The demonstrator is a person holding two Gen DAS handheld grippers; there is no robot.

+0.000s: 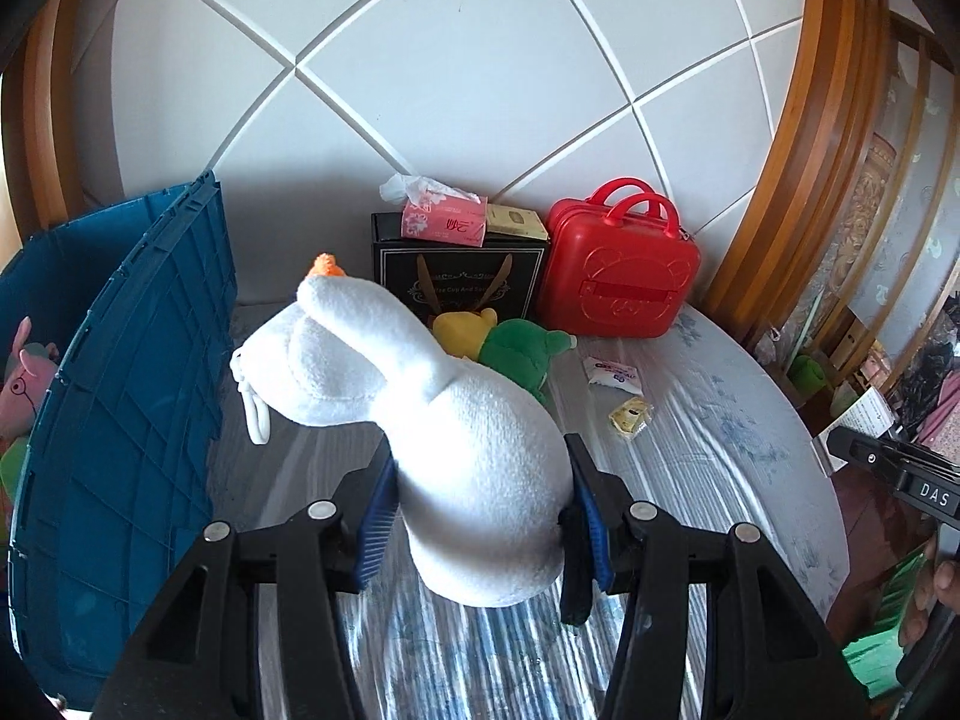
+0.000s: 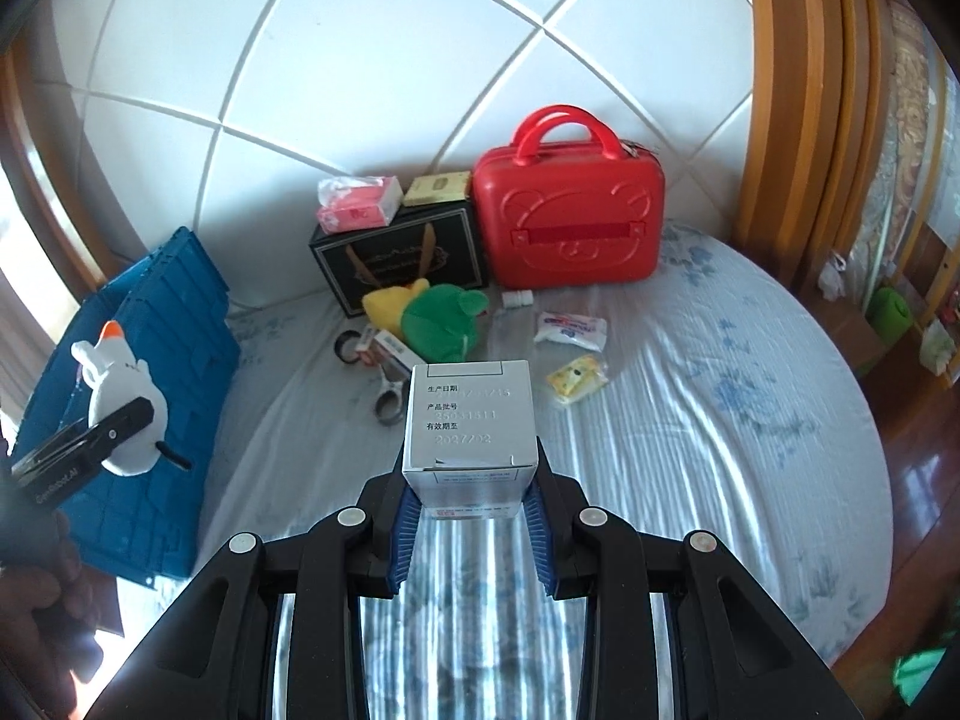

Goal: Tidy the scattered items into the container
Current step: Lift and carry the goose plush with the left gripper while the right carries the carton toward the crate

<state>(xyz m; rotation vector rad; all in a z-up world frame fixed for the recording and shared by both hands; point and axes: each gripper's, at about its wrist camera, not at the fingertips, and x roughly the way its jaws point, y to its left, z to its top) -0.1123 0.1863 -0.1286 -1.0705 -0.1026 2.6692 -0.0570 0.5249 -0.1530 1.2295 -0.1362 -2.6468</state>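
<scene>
My left gripper [image 1: 480, 510] is shut on a white plush goose [image 1: 432, 408] with an orange beak, held above the bed beside the blue crate [image 1: 138, 396]. In the right wrist view the goose [image 2: 120, 402] hangs in front of the crate [image 2: 156, 360]. My right gripper [image 2: 471, 510] is shut on a silver carton [image 2: 469, 420] with printed dates, held above the bed. A green and yellow plush [image 2: 438, 318], a white packet [image 2: 570, 329], a yellow sachet [image 2: 575, 379], scissors [image 2: 390, 396] and a tape roll [image 2: 347, 348] lie on the bedsheet.
A red case [image 2: 570, 216], a black gift bag [image 2: 402, 252] topped by a pink tissue pack [image 2: 360, 201] and a gold box [image 2: 435, 189] stand against the white headboard. A pink plush [image 1: 24, 378] lies inside the crate. A small white bottle [image 2: 517, 298] lies by the case.
</scene>
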